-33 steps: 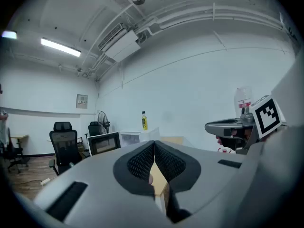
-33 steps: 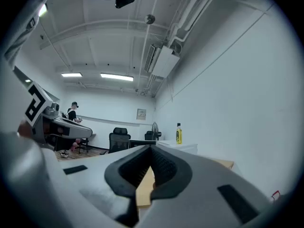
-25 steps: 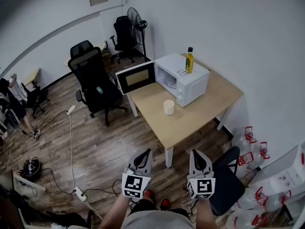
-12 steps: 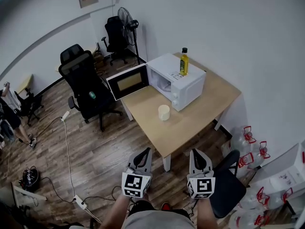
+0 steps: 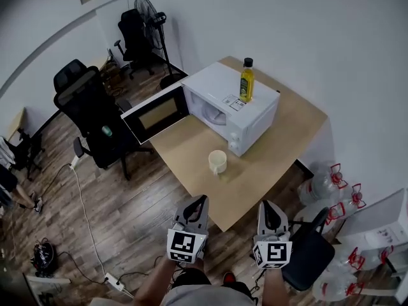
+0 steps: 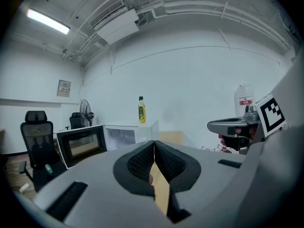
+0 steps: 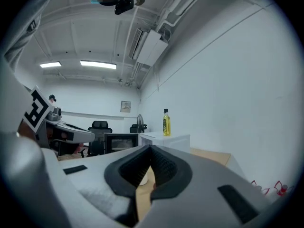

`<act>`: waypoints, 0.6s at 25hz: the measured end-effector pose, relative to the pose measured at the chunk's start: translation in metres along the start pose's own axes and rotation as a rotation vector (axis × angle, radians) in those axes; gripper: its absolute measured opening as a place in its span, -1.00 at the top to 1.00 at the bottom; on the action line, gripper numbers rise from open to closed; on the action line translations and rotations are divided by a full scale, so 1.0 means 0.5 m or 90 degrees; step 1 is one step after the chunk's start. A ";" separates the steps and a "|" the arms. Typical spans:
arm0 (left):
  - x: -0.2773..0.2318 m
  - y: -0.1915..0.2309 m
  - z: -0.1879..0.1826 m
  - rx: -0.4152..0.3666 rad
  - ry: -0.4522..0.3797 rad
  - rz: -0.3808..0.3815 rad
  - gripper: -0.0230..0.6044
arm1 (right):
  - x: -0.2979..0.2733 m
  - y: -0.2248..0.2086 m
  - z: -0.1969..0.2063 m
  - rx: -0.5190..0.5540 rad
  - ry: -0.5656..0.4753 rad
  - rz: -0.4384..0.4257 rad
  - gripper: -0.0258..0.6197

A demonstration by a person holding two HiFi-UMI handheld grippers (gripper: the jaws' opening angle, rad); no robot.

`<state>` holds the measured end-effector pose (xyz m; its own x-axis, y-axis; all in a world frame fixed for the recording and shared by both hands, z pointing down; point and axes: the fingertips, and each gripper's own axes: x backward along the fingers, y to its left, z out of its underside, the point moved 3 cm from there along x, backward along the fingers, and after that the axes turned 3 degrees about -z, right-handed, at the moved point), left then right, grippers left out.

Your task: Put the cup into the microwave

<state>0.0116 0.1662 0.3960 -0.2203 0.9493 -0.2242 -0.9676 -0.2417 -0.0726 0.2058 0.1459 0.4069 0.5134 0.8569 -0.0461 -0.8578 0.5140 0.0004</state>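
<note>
Grey left tool and right tool, jaws together, face the table.

Brightly and evenly lit throughout, in a cool white indoor tone. Lit from above by ceiling tube lights, blown out to plain white strips in both gripper views. Throws only soft, faint shadows across the desk, with a darker patch on the wooden floor below its near edge. No harsh glare anywhere.

Bent hard by wide-angle lenses in all three views: bows wall lines and ceiling pipes into arcs and darkens to black at the corners of the gripper views. Sharp at the middle of the head view, softer toward its rim. Slightly soft and shaded on the near left claw and right claw, clearer on the room beyond.
</note>
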 end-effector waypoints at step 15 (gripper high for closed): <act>-0.278 0.065 0.182 0.040 0.106 0.090 0.85 | -0.189 -0.036 0.177 -0.039 0.109 0.066 0.86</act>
<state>-0.0006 0.0447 0.5132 -0.3365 0.8590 -0.3859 -0.9353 -0.3524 0.0312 0.1750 0.0591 0.4996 0.4154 0.8831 -0.2182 -0.9082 0.4159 -0.0461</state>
